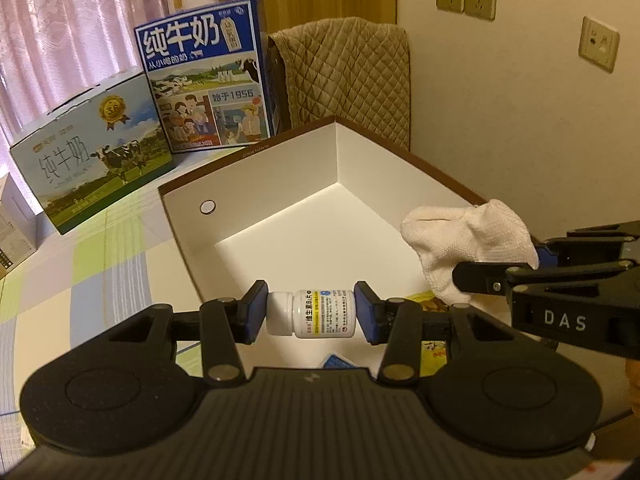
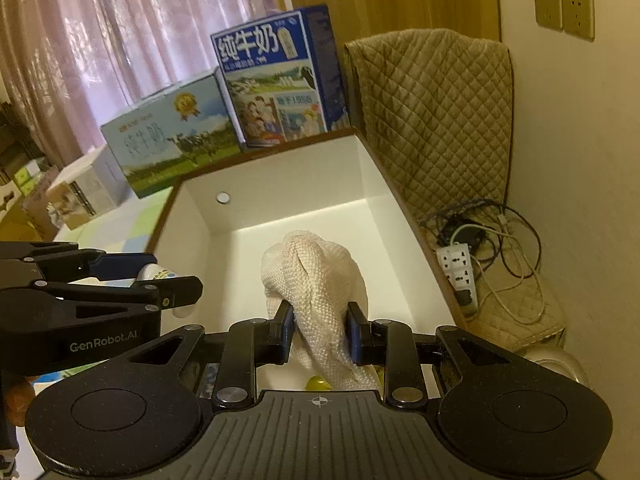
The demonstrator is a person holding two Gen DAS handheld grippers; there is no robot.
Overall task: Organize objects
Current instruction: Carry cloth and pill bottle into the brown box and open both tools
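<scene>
The left claw [image 1: 311,313] is gripping a white vitamin bottle [image 1: 310,313] lying sideways between its blue pads, hanging over the open white box [image 1: 256,176]. The right claw [image 2: 320,332] is pinching a bunched white knitted cloth [image 2: 316,280] above the same box, just beside the left one. Two milk cartons [image 1: 202,76] are standing behind the box.

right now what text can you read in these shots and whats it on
"纯牛奶" and "始于1956": blue milk carton
"纯牛奶", gold seal too small to read: pale milk carton
"DAS": right gripper
"GenRobot.AI": left gripper
"维生素B1片": pill bottle, its fine print too small to read
Small print on the box rim: unreadable
</scene>
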